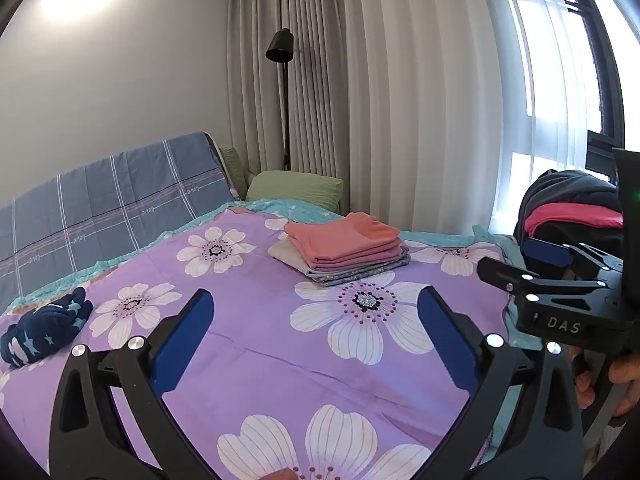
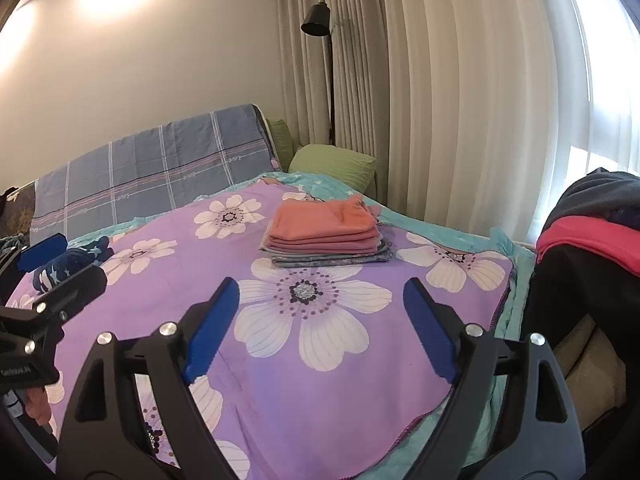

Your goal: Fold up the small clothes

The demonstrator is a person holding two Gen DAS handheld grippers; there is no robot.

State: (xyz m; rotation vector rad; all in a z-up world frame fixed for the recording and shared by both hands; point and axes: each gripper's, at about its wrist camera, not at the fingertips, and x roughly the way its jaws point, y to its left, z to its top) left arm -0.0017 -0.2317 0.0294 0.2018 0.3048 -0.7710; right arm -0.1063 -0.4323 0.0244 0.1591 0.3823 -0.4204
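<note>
Both grippers are up over the bed with nothing in them: the left gripper (image 1: 316,320) has its blue pads spread wide over bare purple quilt (image 1: 256,340), and the right gripper (image 2: 320,312) is just as wide and just as empty. The landmark here is the stack of folded clothes (image 1: 344,248), salmon top layer over pinks and a patterned grey piece, sitting square on the quilt ahead of both tools. To the left of that stack, well apart and near the quilt's edge, lies the navy starred garment (image 1: 44,328), crumpled and plainly not folded yet (my guess for the next piece). To the right of the stack, off the bed, a heap of dark and red clothes (image 1: 572,208) waits too. So the step in hand looks like reaching for a fresh item, and to do it well the left tool should go for the navy piece with its pads either side of one edge, pinch a single layer, and drag it to the open quilt short of the stack, clear of those neat edges; the right one then takes the opposite corner to spread it flat. As for pose: both tools tilt gently downward toward the stack, side by side, with a hand (image 1: 616,384) gripping the right one's handle.
</note>
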